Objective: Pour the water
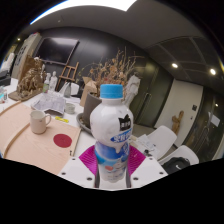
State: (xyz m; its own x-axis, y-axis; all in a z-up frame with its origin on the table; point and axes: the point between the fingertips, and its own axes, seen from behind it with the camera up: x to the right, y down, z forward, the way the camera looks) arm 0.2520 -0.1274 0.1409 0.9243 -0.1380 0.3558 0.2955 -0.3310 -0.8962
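Note:
A white plastic bottle (111,133) with a blue cap and a dark label stands upright between my fingers, lifted above the table. My gripper (111,160) is shut on the bottle, with the magenta pads (88,158) pressing its lower body from both sides. Beyond the fingers to the left, a white mug (39,121) sits on the light wooden table (30,145). A red round coaster (63,140) lies on the table between the mug and the bottle.
A crumpled paper or cloth (48,101) lies behind the mug. Dried plants (112,70) and a wooden ornament (33,78) stand at the table's far side. White chairs (155,140) sit to the right of the bottle.

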